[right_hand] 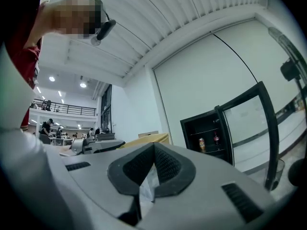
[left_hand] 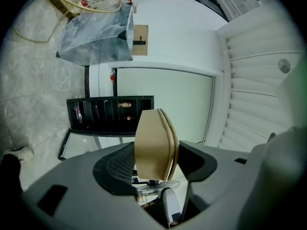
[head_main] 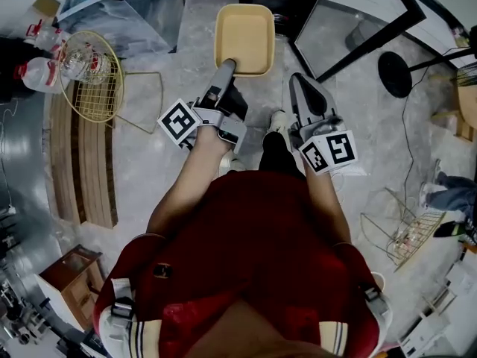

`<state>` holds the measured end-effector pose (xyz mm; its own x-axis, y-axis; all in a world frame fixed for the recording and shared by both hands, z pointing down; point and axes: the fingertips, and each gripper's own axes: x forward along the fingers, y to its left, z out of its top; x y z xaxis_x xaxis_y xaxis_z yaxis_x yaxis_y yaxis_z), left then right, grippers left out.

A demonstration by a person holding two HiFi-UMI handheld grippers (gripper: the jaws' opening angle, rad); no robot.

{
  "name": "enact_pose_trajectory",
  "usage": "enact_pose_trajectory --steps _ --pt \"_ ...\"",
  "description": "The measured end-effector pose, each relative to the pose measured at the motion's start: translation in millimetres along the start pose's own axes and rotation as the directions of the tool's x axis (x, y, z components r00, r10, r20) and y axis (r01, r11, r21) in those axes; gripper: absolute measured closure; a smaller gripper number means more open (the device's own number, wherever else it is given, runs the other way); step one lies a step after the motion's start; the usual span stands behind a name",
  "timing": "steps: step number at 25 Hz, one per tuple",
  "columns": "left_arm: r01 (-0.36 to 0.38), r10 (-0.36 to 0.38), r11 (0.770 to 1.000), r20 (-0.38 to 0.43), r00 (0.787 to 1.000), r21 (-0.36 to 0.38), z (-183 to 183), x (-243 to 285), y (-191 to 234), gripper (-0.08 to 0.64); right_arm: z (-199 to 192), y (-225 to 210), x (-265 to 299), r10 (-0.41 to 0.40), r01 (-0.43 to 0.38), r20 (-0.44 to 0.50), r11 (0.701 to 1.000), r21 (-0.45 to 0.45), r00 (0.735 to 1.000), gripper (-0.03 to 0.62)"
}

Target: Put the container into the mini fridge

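The container (head_main: 244, 37) is a shallow tan tray with a lid. My left gripper (head_main: 226, 67) is shut on its near edge and holds it out in front of me over the floor. In the left gripper view the container (left_hand: 154, 145) stands edge-on between the two jaws. The black mini fridge (left_hand: 110, 115) is open ahead, with cans on its shelves and its glass door (left_hand: 79, 145) swung out. My right gripper (head_main: 300, 82) hangs to the right of the container, shut and empty. From the right gripper view the fridge (right_hand: 205, 134) and its door (right_hand: 252, 128) lie to the right.
A yellow wire basket (head_main: 89, 77) with bottles sits at the left beside wooden slats (head_main: 82, 162). A crumpled plastic sheet (head_main: 127, 10) lies at the top left. A fan base (head_main: 395, 73) stands by the fridge door (head_main: 358, 21), and a wire rack (head_main: 406, 233) lies at the right.
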<state>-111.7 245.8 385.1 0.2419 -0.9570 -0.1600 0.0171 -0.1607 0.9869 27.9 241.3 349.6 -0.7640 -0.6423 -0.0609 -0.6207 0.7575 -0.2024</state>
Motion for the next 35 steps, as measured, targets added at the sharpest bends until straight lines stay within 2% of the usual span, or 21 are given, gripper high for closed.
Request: enact_pose_trajectory --steps 9,21,30,35 --pt "-0.016 0.015 0.999 0.010 1.000 0.043 30.4 122.9 10.9 0.290 21.5 -94.7 80.1 0.031 -0.031 0.011 1.000 -0.001 0.999 0.594" --pt "-0.013 0.012 0.999 0.016 1.000 0.052 26.2 268.0 33.6 0.290 47.1 -215.7 121.8 0.038 -0.037 0.020 0.999 -0.020 0.999 0.594" --pt "-0.013 0.010 0.997 0.041 0.999 0.073 26.8 328.7 45.5 0.290 46.8 -267.5 137.0 0.053 -0.053 0.011 0.999 -0.010 0.999 0.592" --pt "-0.015 0.012 0.997 0.045 0.999 0.073 32.8 352.3 48.7 0.290 45.3 -281.3 148.0 0.055 -0.055 0.004 0.998 0.002 0.998 0.594"
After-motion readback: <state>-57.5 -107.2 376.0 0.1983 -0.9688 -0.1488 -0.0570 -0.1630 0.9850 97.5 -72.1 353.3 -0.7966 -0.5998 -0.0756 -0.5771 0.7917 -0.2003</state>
